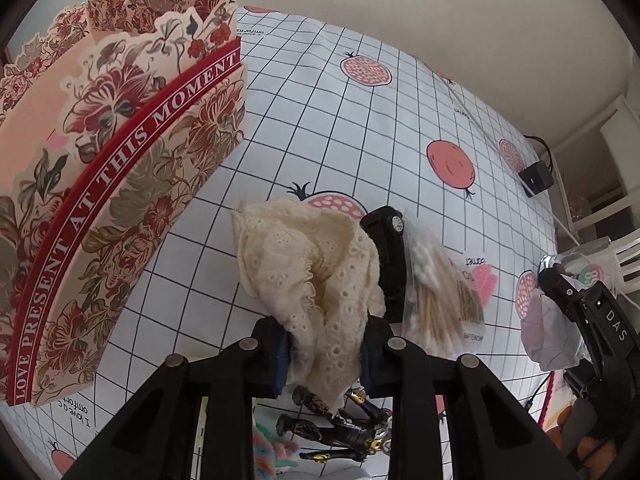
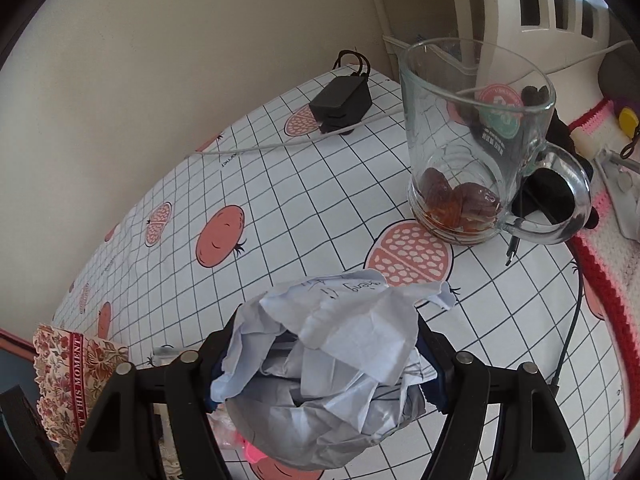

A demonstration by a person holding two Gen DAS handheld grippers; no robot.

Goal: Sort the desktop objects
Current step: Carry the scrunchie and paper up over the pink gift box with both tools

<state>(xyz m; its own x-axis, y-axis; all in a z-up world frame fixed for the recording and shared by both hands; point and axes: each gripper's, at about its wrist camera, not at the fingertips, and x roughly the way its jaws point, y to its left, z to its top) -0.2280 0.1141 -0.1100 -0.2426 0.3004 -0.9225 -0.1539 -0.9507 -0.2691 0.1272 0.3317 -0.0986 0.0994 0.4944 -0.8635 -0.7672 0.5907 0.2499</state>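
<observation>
My left gripper [image 1: 326, 354] is shut on a cream lace cloth [image 1: 316, 272] and holds it above the table. A floral gift box [image 1: 116, 184] reading "LOVE PRESENT AT THIS MOMENT" stands close at the left. Behind the cloth lie a black toy car [image 1: 390, 260] and a bag of cotton swabs [image 1: 440, 296]. A black and gold figurine [image 1: 344, 428] lies under the gripper. My right gripper [image 2: 324, 364] is shut on a crumpled white paper ball [image 2: 332, 344]; it also shows at the right of the left wrist view [image 1: 576, 300].
A glass mug [image 2: 476, 140] with brown pieces in it stands at the right. A black power adapter [image 2: 340, 104] with cables lies at the table's far edge near the wall. A knitted red and white mat [image 2: 608, 280] lies at the right. The gift box [image 2: 72, 380] shows at lower left.
</observation>
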